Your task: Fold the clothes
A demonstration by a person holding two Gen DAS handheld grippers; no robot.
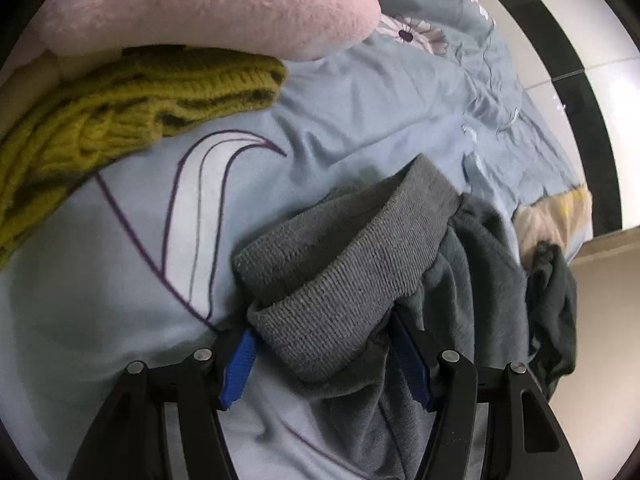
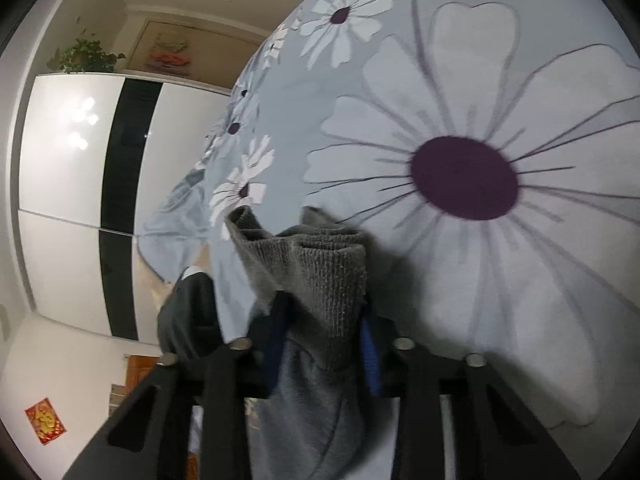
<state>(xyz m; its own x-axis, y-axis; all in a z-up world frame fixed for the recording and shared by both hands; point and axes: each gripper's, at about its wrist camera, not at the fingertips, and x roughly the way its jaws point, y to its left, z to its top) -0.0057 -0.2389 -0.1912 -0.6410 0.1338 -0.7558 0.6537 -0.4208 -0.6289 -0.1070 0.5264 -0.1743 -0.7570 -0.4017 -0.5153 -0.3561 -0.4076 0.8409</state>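
A grey sweatshirt with a ribbed band (image 1: 348, 248) lies bunched on the pale blue flowered bed sheet (image 1: 360, 112). My left gripper (image 1: 324, 360) stands wide open around that band; the band's end touches the left blue pad (image 1: 238, 368), and the softer grey cloth drapes over the right pad. In the right wrist view the right gripper (image 2: 323, 344) is shut on a folded bunch of the same ribbed grey cloth (image 2: 320, 272), held up in front of the sheet (image 2: 520, 80). The rest of the garment hangs below, between the fingers.
An olive-yellow knit sweater (image 1: 120, 120) lies at the left under a pink plush cushion (image 1: 220, 4). A dark garment (image 1: 554, 312) hangs over the bed's right edge, also seen as dark cloth (image 2: 192, 312). A white and black wardrobe (image 2: 72, 160) stands beyond.
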